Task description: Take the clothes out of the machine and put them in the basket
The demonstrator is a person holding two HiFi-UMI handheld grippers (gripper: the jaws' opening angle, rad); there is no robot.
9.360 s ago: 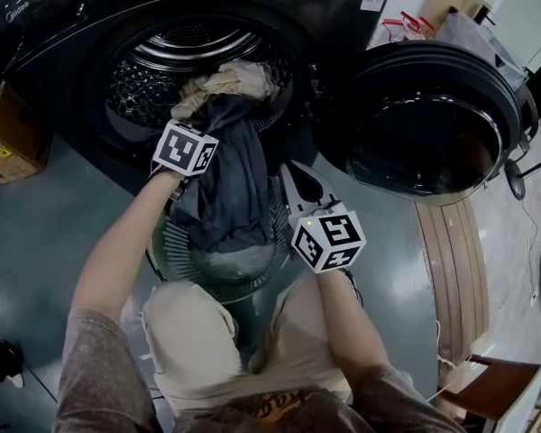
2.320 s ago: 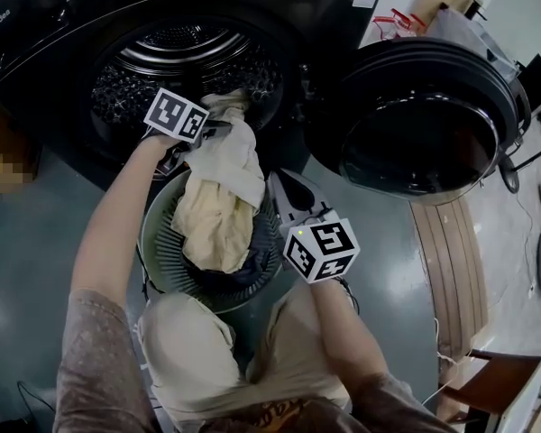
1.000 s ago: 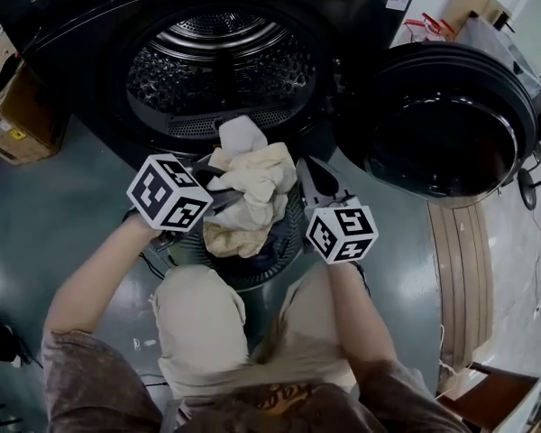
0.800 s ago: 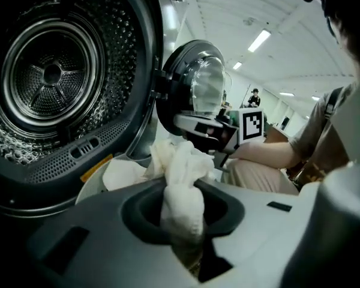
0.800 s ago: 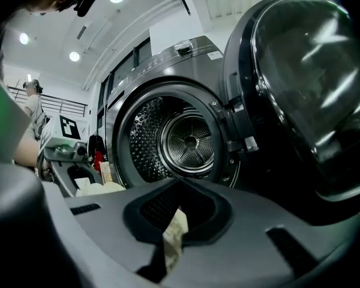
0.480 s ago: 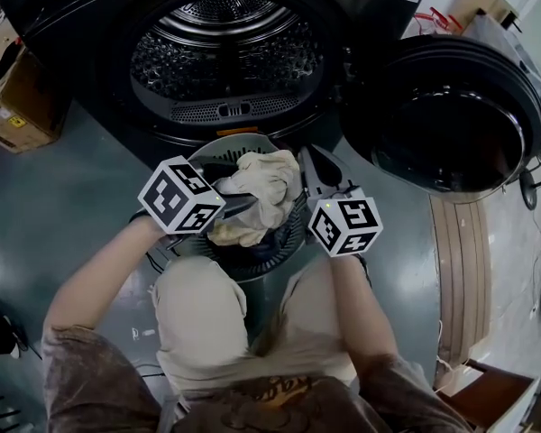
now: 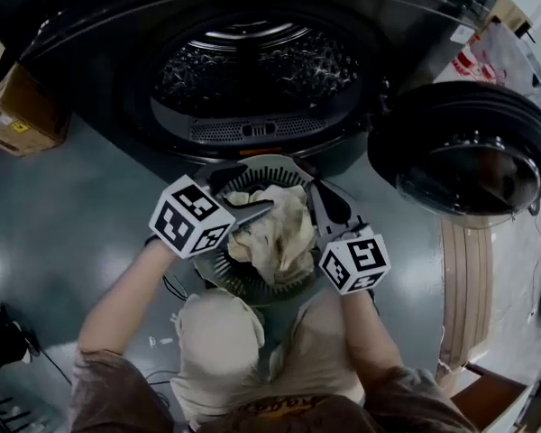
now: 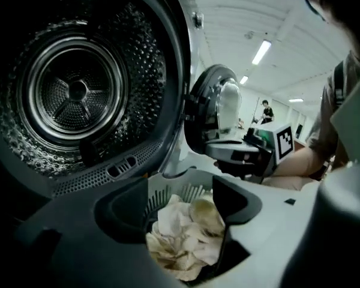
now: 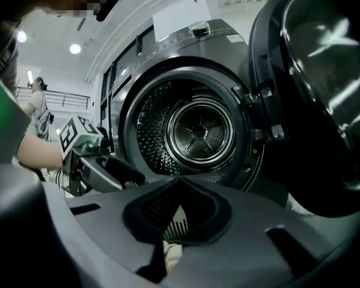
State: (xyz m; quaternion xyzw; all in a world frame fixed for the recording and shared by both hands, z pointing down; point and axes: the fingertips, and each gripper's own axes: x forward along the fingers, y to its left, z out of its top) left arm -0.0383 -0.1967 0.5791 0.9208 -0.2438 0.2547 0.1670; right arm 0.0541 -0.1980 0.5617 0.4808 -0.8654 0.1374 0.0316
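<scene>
A cream cloth (image 7: 275, 234) lies crumpled in the round grey basket (image 7: 252, 163) in front of the machine. The drum (image 7: 252, 70) stands open and looks empty. My left gripper (image 7: 243, 194) hangs over the basket's left side. Its jaws have just been opening, and the cloth (image 8: 183, 233) lies loose below them in the basket (image 8: 186, 176), with no pad pressing on it. My right gripper (image 7: 317, 192) hovers at the basket's right rim, shut with nothing in it. In the right gripper view its tips (image 9: 180, 185) meet in front of the drum (image 9: 201, 131).
The machine's round door (image 7: 469, 161) stands open to the right. A cardboard box (image 7: 13, 106) sits on the floor at the left, and wooden boards (image 7: 460, 278) lie at the right. The person's knees (image 7: 221, 332) are just behind the basket.
The cream cloth came out of the drum and down into the basket. The left gripper's jaws have opened and the cloth has dropped lower into the basket. Both grippers shifted slightly.
</scene>
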